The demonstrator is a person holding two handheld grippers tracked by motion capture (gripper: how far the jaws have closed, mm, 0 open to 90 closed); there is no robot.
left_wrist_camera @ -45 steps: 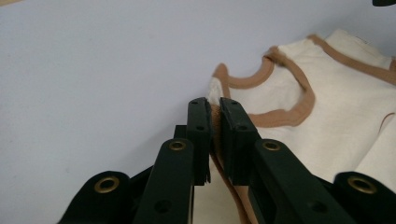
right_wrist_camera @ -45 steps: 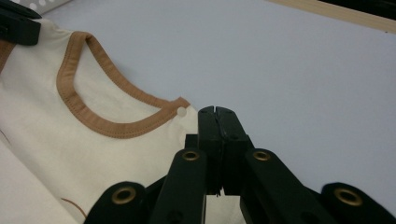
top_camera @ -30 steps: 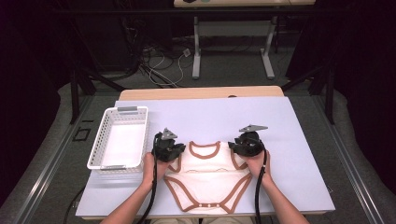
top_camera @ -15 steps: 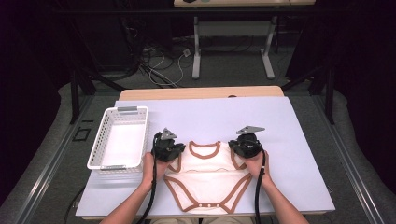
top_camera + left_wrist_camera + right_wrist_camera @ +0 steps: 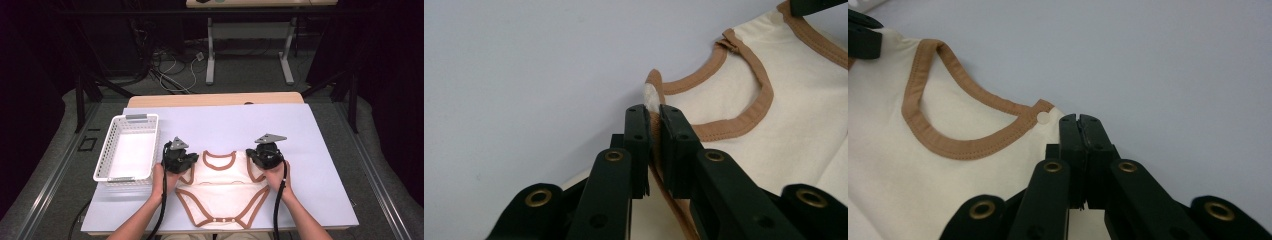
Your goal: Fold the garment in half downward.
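I find no brand, label or legible writing on any item.

One table [image 5: 320, 150] with a pale lilac cover takes up the centre of the high view; a strip of bare wood shows along its far edge. Beyond it, at the top of the frame, stand the legs of a second table [image 5: 210, 55], with loose cables [image 5: 170, 67] on the floor to their left.

One white slatted basket [image 5: 102, 162] sits at centre left on the cover, well apart from the garment.

One cream baby bodysuit [image 5: 222, 187] with brown trim lies flat at lower centre of the high view, neckline away from me, crotch snaps toward the bottom edge.

I count two grippers. My left gripper [image 5: 186, 161] is clenched on the bodysuit's shoulder at the left of the neckline; in the left gripper view [image 5: 652, 131] the brown edging is pinched between the jaws. My right gripper [image 5: 259, 159] has just been closing and now stands clamped at the opposite shoulder; in the right gripper view [image 5: 1081, 125] the jaws meet at the cloth's corner, beside one white snap [image 5: 1042, 117].

Nothing obstructs either grip.
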